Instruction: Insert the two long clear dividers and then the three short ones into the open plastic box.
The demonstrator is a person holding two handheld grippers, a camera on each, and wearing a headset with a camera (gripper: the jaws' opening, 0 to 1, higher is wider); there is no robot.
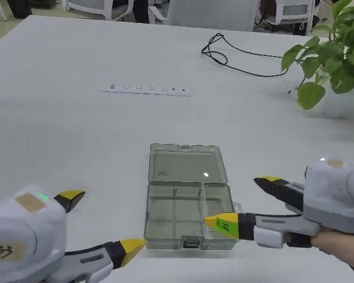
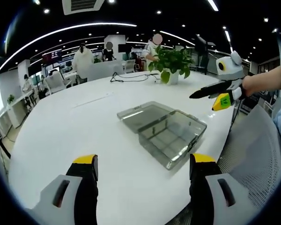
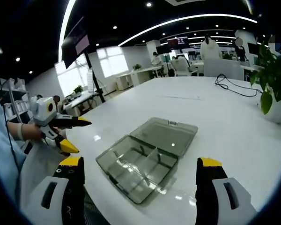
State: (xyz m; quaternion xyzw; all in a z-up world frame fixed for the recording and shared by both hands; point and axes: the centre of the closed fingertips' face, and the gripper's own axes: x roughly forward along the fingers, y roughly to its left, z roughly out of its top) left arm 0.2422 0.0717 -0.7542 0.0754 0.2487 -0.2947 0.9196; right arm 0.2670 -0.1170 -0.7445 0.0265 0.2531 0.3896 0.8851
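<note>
At lower centre the plastic box [image 1: 187, 215] lies between the wide-open, empty left hand-held gripper [image 1: 103, 220] and right hand-held gripper [image 1: 241, 200], the right nearer, one jaw tip over its right half

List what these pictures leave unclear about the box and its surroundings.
Head view: dividers in the box, clear on clear, too blurred to count.
Head view: box's front right part, hidden behind the right gripper.
Head view: plant pot, cut off by the right edge.
</note>
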